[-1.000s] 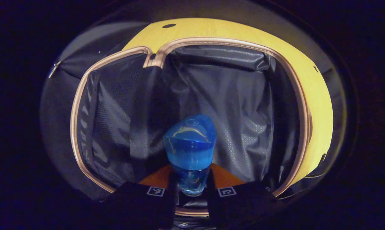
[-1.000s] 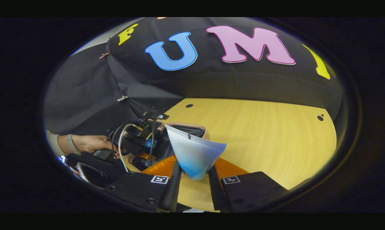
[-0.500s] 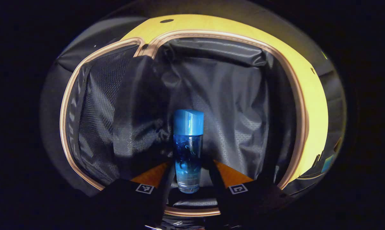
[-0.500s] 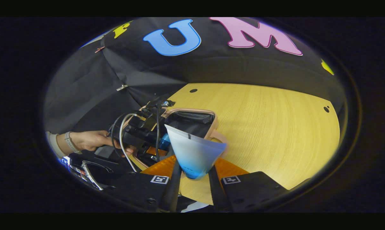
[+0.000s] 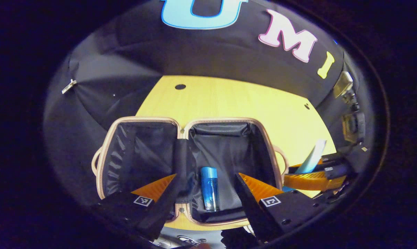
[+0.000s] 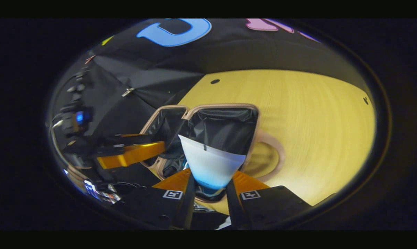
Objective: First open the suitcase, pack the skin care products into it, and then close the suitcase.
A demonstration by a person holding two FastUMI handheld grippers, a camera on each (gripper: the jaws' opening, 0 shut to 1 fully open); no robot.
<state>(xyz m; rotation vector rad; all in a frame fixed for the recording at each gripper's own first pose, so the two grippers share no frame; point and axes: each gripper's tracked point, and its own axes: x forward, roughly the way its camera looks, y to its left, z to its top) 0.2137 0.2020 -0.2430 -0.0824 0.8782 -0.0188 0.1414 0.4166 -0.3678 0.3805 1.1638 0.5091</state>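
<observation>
In the left gripper view the suitcase (image 5: 187, 166) lies spread open on the wooden table (image 5: 229, 103), its two dark-lined halves side by side with a tan zip edge running round each. At the far left a tan handle loop pokes out past the lid half, close to where the black booth cloth meets the table. The left gripper (image 5: 205, 188) hangs over the near rim with its jaws spread wide, touching nothing. Between them, down in the right half, the blue bottle (image 5: 209, 188) lies on the lining with its blue cap pointing away from the camera (this view alone looks into the case from above, so the bottle's place is plain here). Bare lining lies on both sides of the bottle, and the whole left half holds nothing I can make out. Further right, past the second handle loop, the right gripper (image 5: 310, 169) carries a pale tube (image 5: 312, 159) over the table, just beside the case's right edge.

In the right gripper view the tube (image 6: 211, 166) is clamped between the fingers of the right gripper (image 6: 210, 190), its wide crimped end forward, with the open right half of the suitcase (image 6: 225, 128) behind it. To the right the table runs bare to its far edge
</observation>
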